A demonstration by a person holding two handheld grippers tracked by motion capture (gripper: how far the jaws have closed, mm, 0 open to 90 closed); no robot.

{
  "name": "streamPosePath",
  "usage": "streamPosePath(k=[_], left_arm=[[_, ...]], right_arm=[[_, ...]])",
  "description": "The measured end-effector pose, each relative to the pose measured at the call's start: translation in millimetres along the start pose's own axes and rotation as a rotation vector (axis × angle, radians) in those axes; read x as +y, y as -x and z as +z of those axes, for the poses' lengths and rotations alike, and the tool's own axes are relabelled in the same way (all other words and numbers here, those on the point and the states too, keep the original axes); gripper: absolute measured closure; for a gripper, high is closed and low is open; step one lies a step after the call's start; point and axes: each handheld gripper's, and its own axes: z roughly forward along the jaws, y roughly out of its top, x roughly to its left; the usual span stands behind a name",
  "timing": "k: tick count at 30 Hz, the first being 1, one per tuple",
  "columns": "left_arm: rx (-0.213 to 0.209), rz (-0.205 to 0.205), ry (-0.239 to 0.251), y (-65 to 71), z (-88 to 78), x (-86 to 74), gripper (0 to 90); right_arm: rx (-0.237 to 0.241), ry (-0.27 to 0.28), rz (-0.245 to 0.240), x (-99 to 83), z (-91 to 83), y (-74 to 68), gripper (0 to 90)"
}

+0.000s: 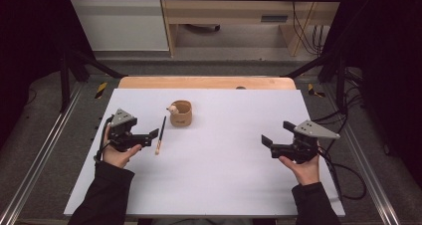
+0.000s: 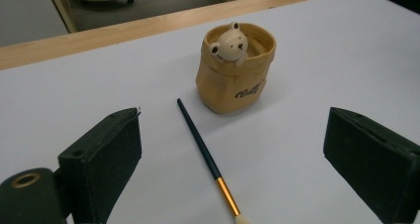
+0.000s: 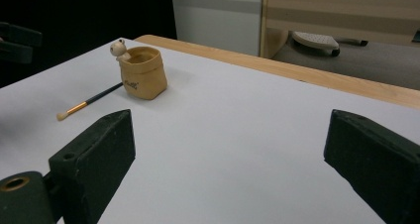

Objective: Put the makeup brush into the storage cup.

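Right, the left gripper [image 1: 155,134] has jaws wide apart, nothing held, just beside the brush [image 1: 160,134] lying near the bear pot [image 1: 181,113]. The right gripper [image 1: 266,141], also spread w/ nothing in it, sits well apart.

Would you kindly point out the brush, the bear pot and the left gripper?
brush [image 2: 200,140], left gripper view, on the dark handle.
bear pot [image 2: 233,85], left gripper view, on its front wall.
left gripper [image 1: 154,134], high view, between its fingertips.
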Motion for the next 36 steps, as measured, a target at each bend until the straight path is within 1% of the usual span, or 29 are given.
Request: streamPosePath(k=[2,6,13,15,18,21,22,25,27,30,31,32,34,35,36], left_arm=[[0.013,-0.003,-0.016,-0.3,6.4,-0.9,8.1],[0.017,0.004,-0.043,-1.6,16.7,-2.1,9.9],[0.034,0.001,-0.094,-2.1,35.4,-4.7,14.7],[0.039,0.013,-0.112,-1.6,40.3,-5.2,15.1],[0.038,0.012,-0.128,-0.7,46.8,-5.8,16.1],[0.041,0.021,-0.15,-0.1,53.4,-6.2,18.4],[0.042,0.017,-0.152,0.3,55.5,-6.4,18.4],[0.047,0.018,-0.18,-0.4,63.4,-7.8,20.3],[0.051,0.011,-0.189,-0.8,69.1,-9.4,21.6],[0.053,0.016,-0.213,-1.7,75.5,-12.2,23.4],[0.056,0.016,-0.22,-1.6,77.5,-13.3,24.9],[0.058,0.014,-0.226,-1.8,79.4,-14.4,24.9],[0.059,0.015,-0.242,-3.3,82.5,-16.3,27.3],[0.059,0.009,-0.248,-2.9,83.3,-16.9,30.0],[0.063,0.01,-0.248,-2.8,84.8,-17.8,30.0]], right_arm=[[-0.002,0.001,0.003,0.2,-0.3,0.0,5.9],[-0.008,0.003,-0.001,0.1,0.0,0.2,5.9],[-0.008,-0.002,-0.003,-0.7,2.0,-0.3,5.9],[-0.008,-0.004,-0.003,-0.8,2.2,-0.4,5.9],[-0.007,-0.009,-0.003,-1.0,2.8,-0.4,5.8],[-0.008,-0.008,-0.001,-1.3,4.0,-0.9,5.8],[-0.008,-0.008,-0.001,-1.3,4.0,-0.9,5.8],[-0.01,-0.013,0.0,-1.7,4.6,-1.2,5.7],[-0.01,-0.013,-0.001,-1.7,4.7,-1.3,5.7],[-0.011,-0.013,-0.002,-1.8,4.9,-1.0,5.7],[-0.011,-0.018,-0.014,-2.3,5.5,-0.5,5.7],[-0.011,-0.018,-0.014,-2.3,5.5,-0.5,5.7],[-0.01,-0.023,-0.016,-2.9,6.6,-0.9,5.8],[-0.009,-0.027,-0.016,-3.2,7.4,-1.5,5.8],[-0.008,-0.028,-0.016,-3.4,7.8,-1.9,5.8]])
